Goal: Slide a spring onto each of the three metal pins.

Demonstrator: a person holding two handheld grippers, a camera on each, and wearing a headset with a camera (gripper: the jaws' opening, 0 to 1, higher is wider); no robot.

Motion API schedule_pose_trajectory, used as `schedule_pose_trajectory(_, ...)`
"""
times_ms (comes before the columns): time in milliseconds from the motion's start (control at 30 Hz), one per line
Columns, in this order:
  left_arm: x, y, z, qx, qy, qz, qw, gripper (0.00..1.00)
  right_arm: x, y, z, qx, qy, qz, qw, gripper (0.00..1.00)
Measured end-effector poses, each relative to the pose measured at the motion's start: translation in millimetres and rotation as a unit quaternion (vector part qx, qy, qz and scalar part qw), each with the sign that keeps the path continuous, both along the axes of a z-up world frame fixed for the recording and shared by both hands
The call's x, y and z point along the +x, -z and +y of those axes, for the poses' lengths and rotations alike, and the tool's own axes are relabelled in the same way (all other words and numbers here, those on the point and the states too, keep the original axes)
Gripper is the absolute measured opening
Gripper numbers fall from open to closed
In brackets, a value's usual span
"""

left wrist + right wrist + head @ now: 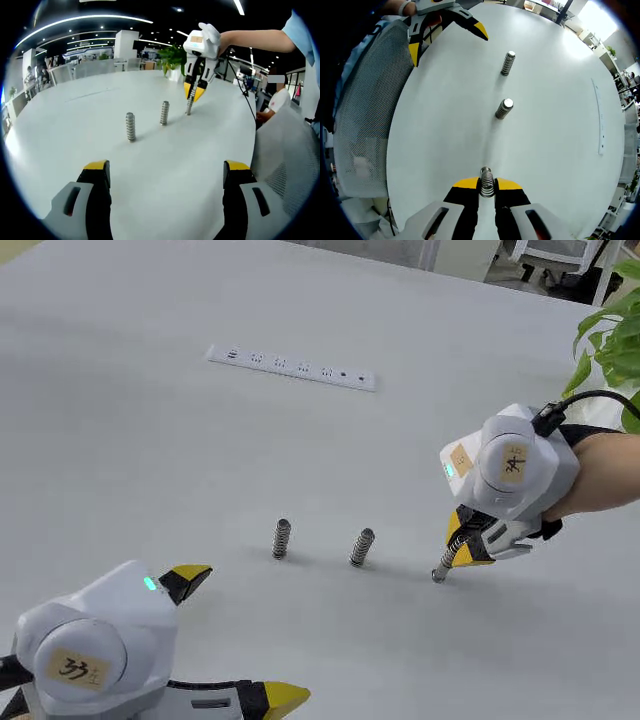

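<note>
1. right gripper (pixel 462 545) is pinching the third spring (pixel 446 560); the spring is tilted, its lower end touching the tabletop (pixel 150 440).
2. first spring (pixel 281 538) and second spring (pixel 361 546) stand free, in one row with the third, mid-tabletop.
3. right gripper view: a pin head (pixel 507 103) caps the second spring.
4. left gripper (pixel 240 635) is spread wide and holds nothing, toward the near edge.
5. power strip (pixel 290 367) lies toward the far edge.
</note>
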State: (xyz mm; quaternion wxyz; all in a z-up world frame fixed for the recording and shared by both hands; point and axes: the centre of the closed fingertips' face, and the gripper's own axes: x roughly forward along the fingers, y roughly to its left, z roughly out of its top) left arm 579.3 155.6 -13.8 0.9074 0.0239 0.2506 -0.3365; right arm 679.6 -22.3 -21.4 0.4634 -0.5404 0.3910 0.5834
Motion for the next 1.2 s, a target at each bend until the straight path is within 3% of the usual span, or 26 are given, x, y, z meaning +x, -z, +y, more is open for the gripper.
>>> schedule_pose_trajectory(467,-3.9,5.5,5.9,-0.004,-0.013,0.009,0.9999,0.91,-0.6,18.9,-0.4,-0.012,0.002,0.007,0.9999,0.08)
schedule_pose_trajectory(933,-2.8,5.1,3.8,-0.005,-0.014,0.008,0.9999,0.91,-1.5,21.4,-0.1,-0.009,0.006,0.011,0.9999,0.09)
schedule_pose_trajectory(1067,-2.0,3.9,4.0,-0.006,-0.014,0.006,0.9999,0.91,-2.6,20.8,1.6,0.001,0.018,0.015,0.9997,0.15)
schedule_pose_trajectory(1200,-1.8,2.5,4.1,-0.005,-0.014,0.005,0.9999,0.91,-2.4,19.9,3.0,0.012,0.032,0.015,0.9993,0.28)
